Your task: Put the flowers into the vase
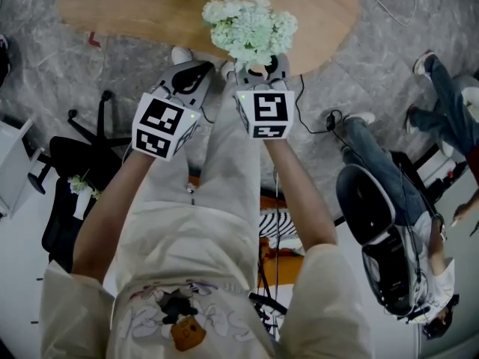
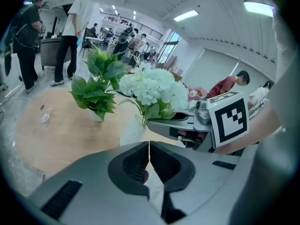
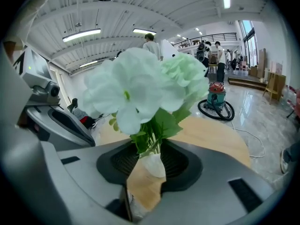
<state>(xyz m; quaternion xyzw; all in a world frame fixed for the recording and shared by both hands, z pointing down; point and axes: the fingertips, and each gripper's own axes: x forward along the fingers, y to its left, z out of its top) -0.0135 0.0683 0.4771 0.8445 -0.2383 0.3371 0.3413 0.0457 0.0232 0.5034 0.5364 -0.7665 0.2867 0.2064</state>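
Flowers (image 3: 140, 86) sit in vase (image 3: 153, 165). Right gripper (image 3: 149, 147) jaws apart around stems (image 3: 151, 142) above vase; advise straight withdrawal, clear of leaves (image 3: 167, 123). Left gripper (image 2: 149, 146) closed, empty, near vase.

Top: I see a cream short-sleeved tee (image 1: 194, 275) with a cartoon print.
Legs: pale beige trousers (image 1: 228, 170).
Hands: grey left claw (image 2: 149, 156) and grey right claw (image 3: 150, 157), black ribbed pads (image 2: 135, 163), black-and-white marker cubes (image 1: 159, 126).

Open office: swivel chairs (image 1: 66, 159), strip lights (image 2: 186, 16)
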